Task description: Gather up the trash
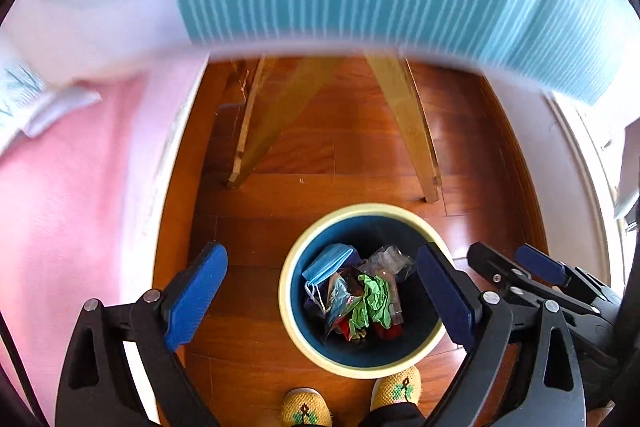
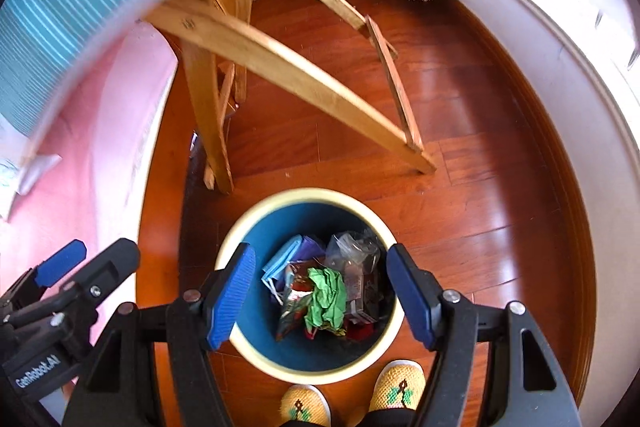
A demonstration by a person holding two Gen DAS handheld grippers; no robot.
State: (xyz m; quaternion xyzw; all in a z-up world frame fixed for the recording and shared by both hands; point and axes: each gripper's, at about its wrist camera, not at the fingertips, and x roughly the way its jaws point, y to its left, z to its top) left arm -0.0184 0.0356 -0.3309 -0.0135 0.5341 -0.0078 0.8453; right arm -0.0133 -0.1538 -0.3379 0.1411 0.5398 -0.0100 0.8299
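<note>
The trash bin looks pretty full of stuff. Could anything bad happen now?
Maybe a few things. The trash bin stands right by the person's slippers, so a step forward could knock it over and spill the green crumpled paper and the blue face mask. Both the left gripper and right gripper hang open and empty above it, close together, so they might bump. The wooden table legs stand nearby and could catch a foot.
</note>
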